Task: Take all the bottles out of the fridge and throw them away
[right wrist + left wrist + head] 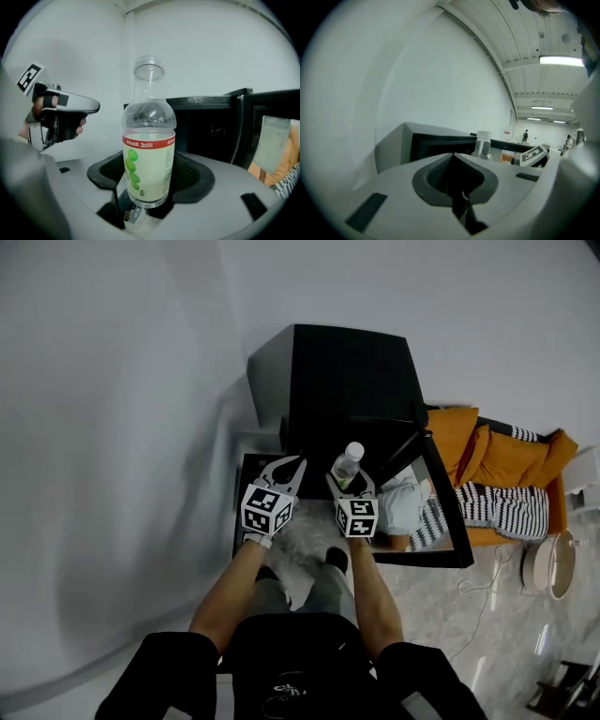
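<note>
**Bottle held upright in the right gripper, in front of the open fridge**

The bottle (148, 140) is outside the fridge (342, 381), a low black box standing against a pale wall. The fridge door (457, 521), black-framed with a shiny panel, stands swung open to the right. Beyond the door lies an orange couch (511, 460) with a black-and-white striped cloth (506, 507) on it. The floor (441, 615) is light and marbled.

The person stands facing the fridge with both forearms stretched forward. The left gripper (452, 155) is to the left of the bottle and apart from it. Its jaws are brought together so that the tips meet, and nothing sits between them. The right gripper (350, 486) has its jaws parted to the bottle's width. They are pressed against the lower part of the bottle on both sides, so the bottle stands straight up out of them.

The bottle is clear plastic, with a rounded shoulder narrowing to a short neck. A label wraps the lower body. It is pale, greenish white, with a red band of small white print along its top edge. A column of round green fruit runs down its left side. The shoulder above the label is see-through and looks misted inside. The top is pale and translucent, and I cannot tell whether a cap is on it.
</note>
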Action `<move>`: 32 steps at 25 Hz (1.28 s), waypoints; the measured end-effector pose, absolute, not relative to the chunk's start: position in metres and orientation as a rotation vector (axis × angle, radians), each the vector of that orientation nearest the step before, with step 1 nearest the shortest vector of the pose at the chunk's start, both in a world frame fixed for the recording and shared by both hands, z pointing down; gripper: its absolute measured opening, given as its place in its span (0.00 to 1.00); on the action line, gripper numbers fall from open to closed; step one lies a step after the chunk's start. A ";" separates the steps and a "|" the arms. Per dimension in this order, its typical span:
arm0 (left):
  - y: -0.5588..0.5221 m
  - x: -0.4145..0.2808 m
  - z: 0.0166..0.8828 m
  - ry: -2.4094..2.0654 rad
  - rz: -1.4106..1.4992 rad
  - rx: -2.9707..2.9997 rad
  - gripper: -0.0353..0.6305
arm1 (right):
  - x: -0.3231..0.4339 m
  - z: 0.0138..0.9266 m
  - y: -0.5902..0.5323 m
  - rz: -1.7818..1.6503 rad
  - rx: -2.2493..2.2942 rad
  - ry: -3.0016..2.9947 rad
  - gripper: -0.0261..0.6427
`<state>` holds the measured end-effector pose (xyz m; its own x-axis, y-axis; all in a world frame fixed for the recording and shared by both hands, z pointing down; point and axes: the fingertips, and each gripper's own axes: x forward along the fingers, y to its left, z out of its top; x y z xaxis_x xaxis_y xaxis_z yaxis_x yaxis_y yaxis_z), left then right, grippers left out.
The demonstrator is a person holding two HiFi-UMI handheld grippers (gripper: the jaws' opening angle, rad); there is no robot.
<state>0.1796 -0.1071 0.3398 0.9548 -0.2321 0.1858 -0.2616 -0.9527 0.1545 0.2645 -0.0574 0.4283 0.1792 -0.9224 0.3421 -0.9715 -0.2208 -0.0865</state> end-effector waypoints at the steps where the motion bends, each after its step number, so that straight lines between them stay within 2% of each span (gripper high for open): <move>1: -0.103 0.177 0.330 -0.361 0.243 2.932 0.06 | 0.263 0.415 -0.050 0.483 2.299 -1.845 0.51; 8: -0.073 0.170 0.285 -0.333 0.177 2.936 0.06 | 0.268 0.343 -0.008 0.418 2.331 -1.821 0.51; 15: -0.030 0.182 0.262 -0.384 0.156 2.946 0.06 | 0.283 0.315 0.040 0.411 2.281 -1.867 0.51; 25: 0.003 0.162 0.272 -0.544 0.165 2.914 0.06 | 0.280 0.317 0.072 0.397 2.172 -1.976 0.51; 32: 0.003 0.124 0.280 -0.678 0.164 2.879 0.06 | 0.246 0.318 0.058 0.373 2.055 -2.080 0.51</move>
